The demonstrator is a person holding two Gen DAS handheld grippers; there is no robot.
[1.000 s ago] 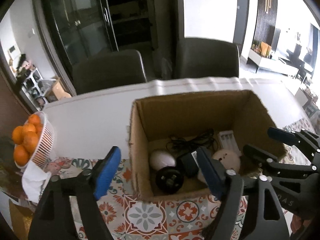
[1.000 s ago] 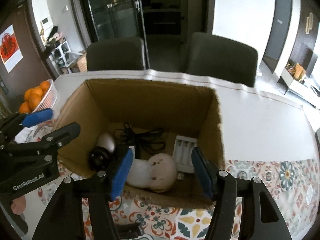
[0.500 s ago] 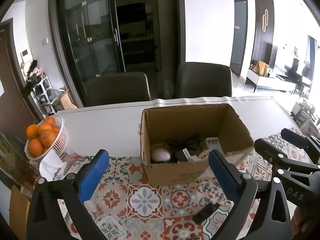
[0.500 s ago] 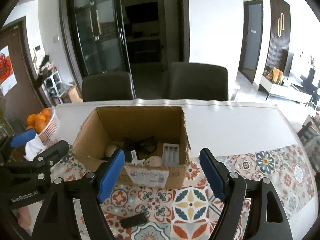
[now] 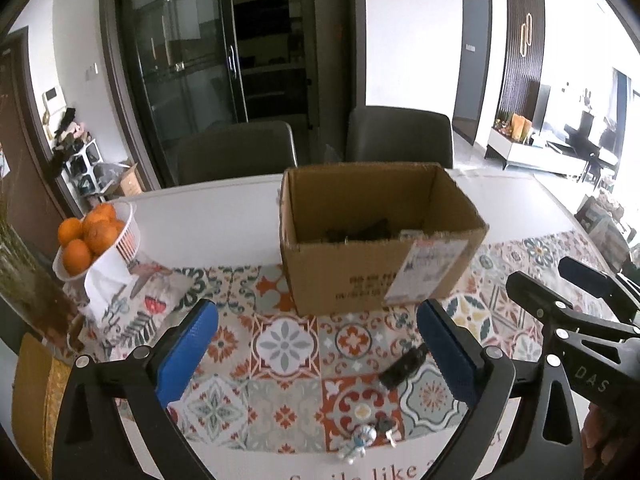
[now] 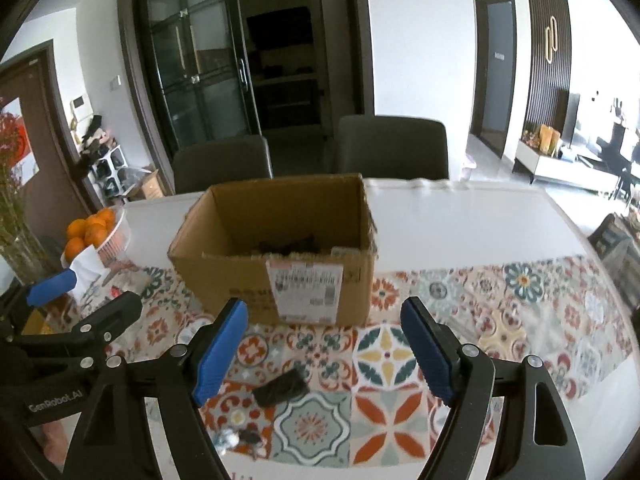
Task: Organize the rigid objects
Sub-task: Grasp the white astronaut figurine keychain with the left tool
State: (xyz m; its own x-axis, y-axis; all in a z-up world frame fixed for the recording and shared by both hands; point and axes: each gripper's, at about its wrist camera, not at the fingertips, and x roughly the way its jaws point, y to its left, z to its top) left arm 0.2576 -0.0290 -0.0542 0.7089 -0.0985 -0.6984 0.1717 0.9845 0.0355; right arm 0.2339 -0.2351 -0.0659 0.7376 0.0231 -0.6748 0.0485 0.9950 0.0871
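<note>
oranges: basket (image 5: 126,236), far left of tabletop (image 5: 224,216)
left gripper (image 5: 318,344): jaws wide, empty
box (image 5: 360,276): mid-tabletop, cables inside
black item (image 6: 280,390): on patterned cloth, near box
right gripper (image 6: 322,350): jaws apart, empty

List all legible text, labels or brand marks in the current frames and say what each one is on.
"GenRobot.AI": on the left gripper body, right wrist view.
"DAS": on the right gripper body, left wrist view; the rest is cut off.
"Smile like": partly cut off, on the table mat near edge.
Shipping label on the cardboard box: too blurred to read.
Print on the box beside the label: too blurred to read.
</note>
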